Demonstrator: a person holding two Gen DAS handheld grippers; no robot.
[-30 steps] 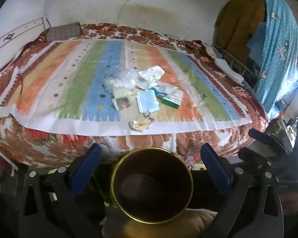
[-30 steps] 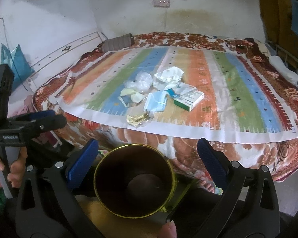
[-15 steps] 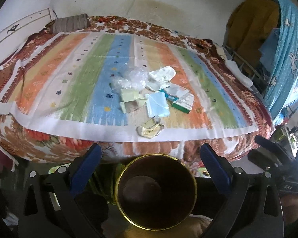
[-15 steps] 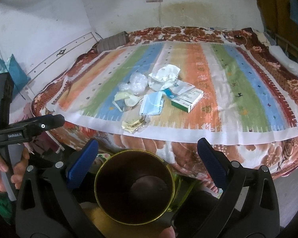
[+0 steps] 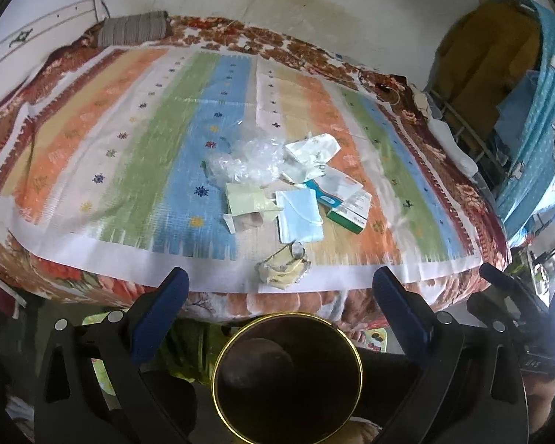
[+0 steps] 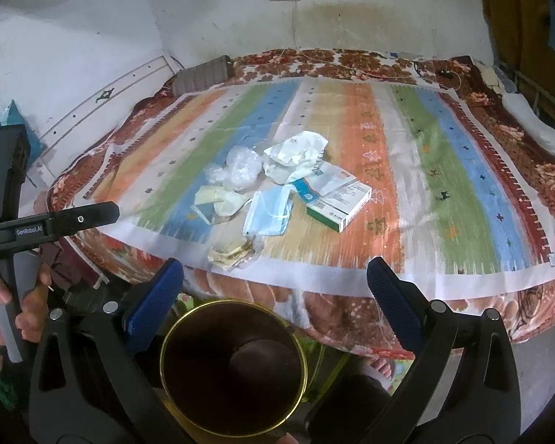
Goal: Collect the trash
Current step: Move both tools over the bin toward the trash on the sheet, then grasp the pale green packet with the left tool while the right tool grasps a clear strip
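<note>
A pile of trash lies on the striped mat near the bed's front edge: a crumpled yellow wrapper (image 5: 283,271) (image 6: 235,253), a blue face mask (image 5: 300,214) (image 6: 268,212), a green-and-white box (image 5: 349,211) (image 6: 338,207), clear plastic (image 5: 248,162) (image 6: 236,170), white paper (image 5: 312,151) (image 6: 296,151) and a pale yellow packet (image 5: 246,203) (image 6: 218,201). A gold-rimmed round bin (image 5: 287,375) (image 6: 233,366) stands below, before the bed. My left gripper (image 5: 277,296) and right gripper (image 6: 273,285) are both open and empty, short of the bed edge, above the bin.
The bed (image 5: 55,281) with a floral cover fills the view. A grey pillow (image 5: 135,31) lies at the far left. White walls stand behind. Blue cloth (image 5: 536,118) hangs at the right. The left gripper's handle (image 6: 51,224) shows at the left of the right wrist view.
Both grippers have moved forward and up toward the bed, so the trash pile looks nearer. Both stay open. The trash has not moved.
</note>
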